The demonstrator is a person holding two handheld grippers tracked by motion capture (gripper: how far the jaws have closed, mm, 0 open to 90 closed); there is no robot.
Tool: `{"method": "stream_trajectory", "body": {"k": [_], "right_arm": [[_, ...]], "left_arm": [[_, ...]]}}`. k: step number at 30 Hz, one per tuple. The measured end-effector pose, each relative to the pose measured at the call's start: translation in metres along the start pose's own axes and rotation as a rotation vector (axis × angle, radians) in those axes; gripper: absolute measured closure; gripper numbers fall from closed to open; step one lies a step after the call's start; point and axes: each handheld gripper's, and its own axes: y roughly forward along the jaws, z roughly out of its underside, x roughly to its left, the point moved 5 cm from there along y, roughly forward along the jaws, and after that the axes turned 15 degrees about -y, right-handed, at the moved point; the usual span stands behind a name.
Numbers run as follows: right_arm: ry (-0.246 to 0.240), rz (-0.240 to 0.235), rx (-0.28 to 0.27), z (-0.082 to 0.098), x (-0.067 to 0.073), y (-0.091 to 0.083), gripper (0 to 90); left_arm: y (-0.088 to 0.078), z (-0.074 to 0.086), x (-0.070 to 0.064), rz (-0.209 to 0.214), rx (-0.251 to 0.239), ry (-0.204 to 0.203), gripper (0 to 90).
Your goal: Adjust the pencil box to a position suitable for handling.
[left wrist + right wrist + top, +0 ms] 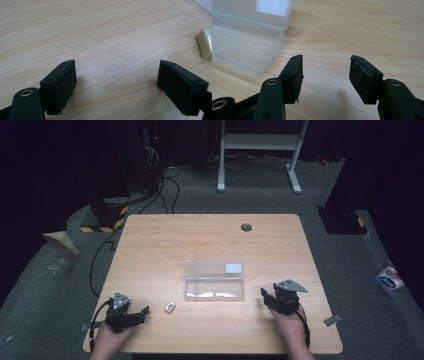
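Resting our left gripper (142,311) wide, empty, near small cream block (170,307); right gripper (268,296) parted, empty, beside clear plastic box (214,280). Block not yet boxed.

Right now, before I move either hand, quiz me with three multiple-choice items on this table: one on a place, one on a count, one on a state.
1. Where does the small eraser lie?
A. Inside the box
B. On the table between the left gripper and the box
C. Behind the box

2. How many clear plastic boxes stand on the table?
A. One
B. Two
C. Three

3. How do the right gripper's jaws stand?
A. Shut on the eraser
B. Shut on the box
C. Apart with nothing between them

Answers: 1 B, the high view shows it just right of the left gripper, short of the box. 2 A, a single box sits mid-table. 3 C, the right gripper view shows bare wood between the pads.
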Motion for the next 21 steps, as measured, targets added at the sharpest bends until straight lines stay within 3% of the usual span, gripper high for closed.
{"method": "stream_trajectory", "body": {"k": [1,4,8,10,14,21], "right_arm": [[0.000,0.000,0.000,0.000,0.000,0.000,43.6],[0.029,0.039,0.052,0.023,-0.025,-0.007,40.7],[0.032,0.068,0.105,0.037,-0.038,-0.012,39.3],[0.062,0.090,0.116,0.043,-0.046,-0.017,36.0],[0.042,0.087,0.131,0.044,-0.044,-0.017,28.5],[0.047,0.094,0.135,0.044,-0.044,-0.016,27.8]], "left_arm": [[0.000,0.000,0.000,0.000,0.000,0.000,16.2],[0.001,-0.001,0.000,-0.003,0.000,-0.002,16.2],[0.002,-0.001,0.000,-0.010,0.000,-0.004,15.0],[0.002,-0.001,0.000,-0.014,0.003,-0.010,13.0],[0.006,-0.003,-0.002,-0.024,0.017,-0.015,7.7],[0.007,-0.004,-0.004,0.005,0.065,0.015,0.3]]}}
